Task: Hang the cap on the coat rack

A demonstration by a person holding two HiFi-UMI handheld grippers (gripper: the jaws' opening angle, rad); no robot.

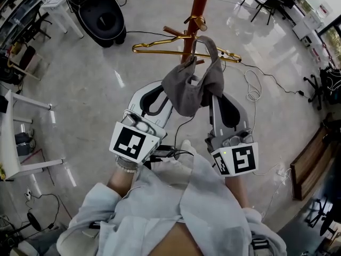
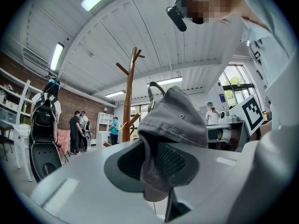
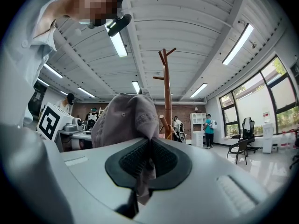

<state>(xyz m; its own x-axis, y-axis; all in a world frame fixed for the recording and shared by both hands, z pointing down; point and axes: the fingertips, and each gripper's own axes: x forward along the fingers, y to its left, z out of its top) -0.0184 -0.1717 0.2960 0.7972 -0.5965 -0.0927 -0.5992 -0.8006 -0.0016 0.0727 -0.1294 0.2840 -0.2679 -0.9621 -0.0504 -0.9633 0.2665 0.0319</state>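
Both grippers hold a grey cap point(image 1: 191, 84) up between them, close in front of the wooden coat rack point(image 1: 198, 12). My left gripper point(image 1: 169, 94) is shut on the cap's left edge. My right gripper point(image 1: 214, 92) is shut on its right edge. In the left gripper view the cap point(image 2: 170, 125) bulges up out of the jaws, with the rack point(image 2: 129, 90) behind it. The right gripper view has the cap point(image 3: 126, 120) pinched between the pads, and the rack point(image 3: 167, 92) stands just beyond. A cap strap loops up near a rack peg point(image 1: 198, 21).
A gold wire hanger point(image 1: 160, 46) hangs on the rack behind the cap. A dark round seat point(image 1: 104, 17) stands at the back left and a white table point(image 1: 13, 137) at the left. Cables point(image 1: 256, 84) lie on the floor at right. Several people point(image 2: 77, 129) stand far off.
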